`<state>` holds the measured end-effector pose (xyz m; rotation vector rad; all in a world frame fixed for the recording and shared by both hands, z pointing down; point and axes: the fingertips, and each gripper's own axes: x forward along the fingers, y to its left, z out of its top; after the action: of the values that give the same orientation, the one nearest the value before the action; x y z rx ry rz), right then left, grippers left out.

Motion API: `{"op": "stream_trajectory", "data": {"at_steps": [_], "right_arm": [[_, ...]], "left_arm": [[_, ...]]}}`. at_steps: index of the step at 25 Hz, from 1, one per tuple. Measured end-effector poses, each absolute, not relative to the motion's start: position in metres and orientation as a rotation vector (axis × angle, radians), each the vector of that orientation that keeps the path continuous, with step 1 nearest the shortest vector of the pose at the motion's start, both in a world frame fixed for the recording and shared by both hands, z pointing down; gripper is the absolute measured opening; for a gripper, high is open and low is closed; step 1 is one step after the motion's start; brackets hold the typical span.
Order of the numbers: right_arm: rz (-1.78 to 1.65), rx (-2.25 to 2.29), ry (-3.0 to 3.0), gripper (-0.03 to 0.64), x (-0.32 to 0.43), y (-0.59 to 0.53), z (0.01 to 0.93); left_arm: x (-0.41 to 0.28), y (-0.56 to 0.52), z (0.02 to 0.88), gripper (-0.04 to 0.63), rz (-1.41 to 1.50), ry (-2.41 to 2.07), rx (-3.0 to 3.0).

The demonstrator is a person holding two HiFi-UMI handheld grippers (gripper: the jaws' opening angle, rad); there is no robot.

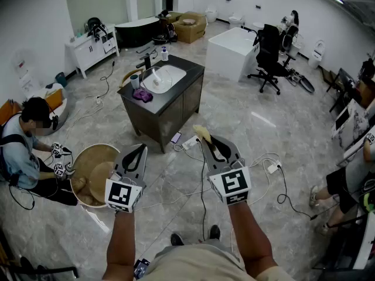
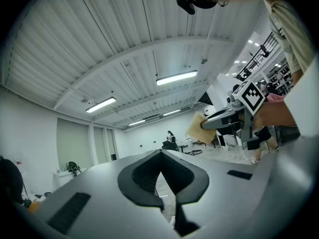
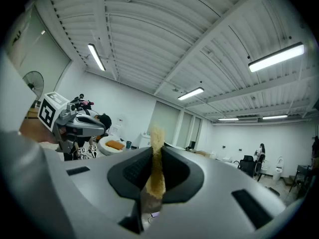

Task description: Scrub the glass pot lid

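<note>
- right gripper (image 3: pixel 155 151): jaws clamped on a yellowish sponge (image 3: pixel 157 169). It pokes up past the tips, and the head view shows it sticking out the front too.
- left gripper (image 2: pixel 160 154): jaws closed tip to tip with nothing pinched. A bit of floor shows through the gap behind the tips.
- both grippers are up in the air side by side, touching nothing, well apart from the dark sink cabinet (image 1: pixel 176 107).
- containers: a white sink basin (image 1: pixel 173 75) is set into the cabinet top. The glass pot lid (image 1: pixel 153 78) looks to be standing tilted in the basin's left part.
- a small cup (image 1: pixel 135 81) sits on the counter just beside the basin, can't tell what's in it. A purple cloth (image 1: pixel 142 95) is bunched near the front left corner.
- the lid: clear and rounded, you can see the basin through it. It's too small from here to make out the knob or any grime.
- on the floor to the left there's a big round tan tub (image 1: pixel 88 157) with something brownish inside, right next to a seated person (image 1: pixel 23 151).
- writing: nothing legible anywhere. There are only black-and-white square patterns on each marker cube (image 1: pixel 234 183).
</note>
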<state>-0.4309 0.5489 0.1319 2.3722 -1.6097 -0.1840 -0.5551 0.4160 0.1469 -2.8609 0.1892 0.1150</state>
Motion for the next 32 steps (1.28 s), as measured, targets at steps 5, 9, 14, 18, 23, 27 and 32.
{"op": "stream_trajectory", "data": {"at_steps": [5, 9, 14, 18, 23, 27, 32], "right_arm": [[-0.184, 2.376, -1.602, 0.048, -0.441, 0.55, 0.126], [-0.186, 2.386, -1.585, 0.048, -0.443, 0.548, 0.129], [-0.197, 2.437, -1.607, 0.052, -0.444, 0.544, 0.127], [-0.186, 2.465, -1.629, 0.054, -0.44, 0.544, 0.127], [-0.175, 2.444, -1.626, 0.053, -0.434, 0.541, 0.131], [-0.174, 2.437, -1.622, 0.053, -0.413, 0.537, 0.133], [-0.166, 2.434, -1.68, 0.052, -0.374, 0.528, 0.142]], "left_arm": [[-0.563, 0.417, 0.139, 0.014, 0.116, 0.181, -2.861], [-0.565, 0.413, 0.141, 0.014, 0.124, 0.166, -2.862], [-0.567, 0.406, 0.149, 0.014, 0.117, 0.156, -2.859], [-0.563, 0.404, 0.149, 0.014, 0.134, 0.147, -2.852], [-0.555, 0.401, 0.154, 0.014, 0.105, 0.145, -2.877], [-0.537, 0.4, 0.161, 0.014, 0.053, 0.149, -2.901], [-0.501, 0.394, 0.168, 0.014, 0.012, 0.186, -2.898]]}}
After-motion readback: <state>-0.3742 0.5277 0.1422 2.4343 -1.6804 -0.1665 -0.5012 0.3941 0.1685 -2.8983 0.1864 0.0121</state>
